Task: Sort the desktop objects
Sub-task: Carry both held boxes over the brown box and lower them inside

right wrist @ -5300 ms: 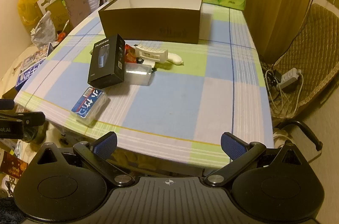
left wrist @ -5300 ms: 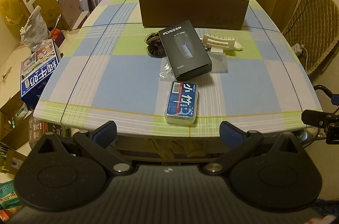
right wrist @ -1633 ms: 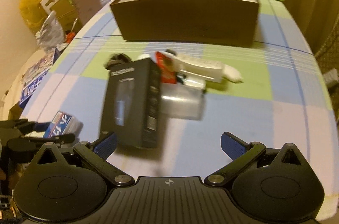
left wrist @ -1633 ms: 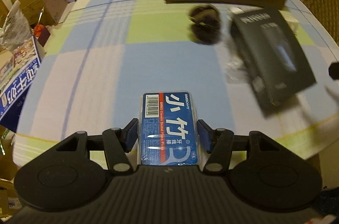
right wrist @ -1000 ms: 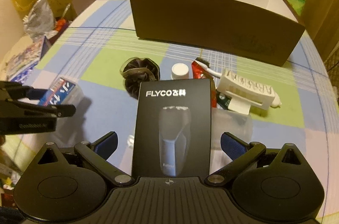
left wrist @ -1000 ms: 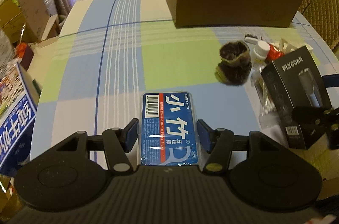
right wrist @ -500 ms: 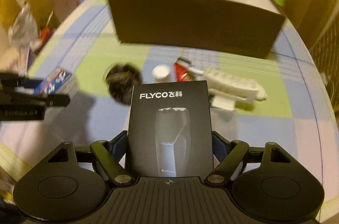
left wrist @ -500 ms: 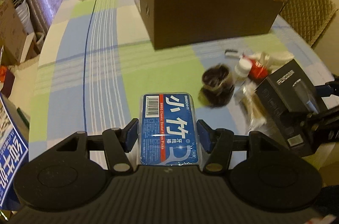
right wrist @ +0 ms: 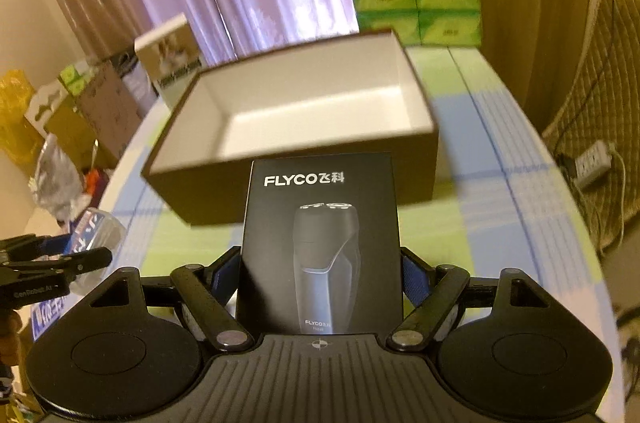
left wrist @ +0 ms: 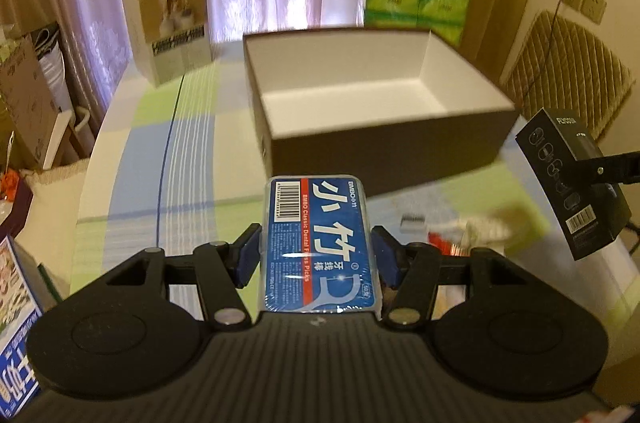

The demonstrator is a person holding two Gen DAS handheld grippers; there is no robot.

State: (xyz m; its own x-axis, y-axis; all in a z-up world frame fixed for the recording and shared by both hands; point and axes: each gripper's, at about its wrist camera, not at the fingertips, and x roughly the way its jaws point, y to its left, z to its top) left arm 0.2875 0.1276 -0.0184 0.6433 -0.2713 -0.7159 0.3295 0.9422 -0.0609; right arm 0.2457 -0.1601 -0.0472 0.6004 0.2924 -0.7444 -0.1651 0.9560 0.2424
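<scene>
Both grippers carry a load in the air in front of the open brown box (left wrist: 376, 127), which stands straight ahead of each and looks empty inside. The left gripper (left wrist: 316, 257) is clamped on the blue floss pick pack (left wrist: 318, 243), its long axis pointing forward along the fingers. The right gripper (right wrist: 320, 273) grasps the black shaver box (right wrist: 320, 247) the same way (upright label facing the camera). Neither seems clearly nearer to the box. I judge each needs to go forward over the near wall, then release.
</scene>
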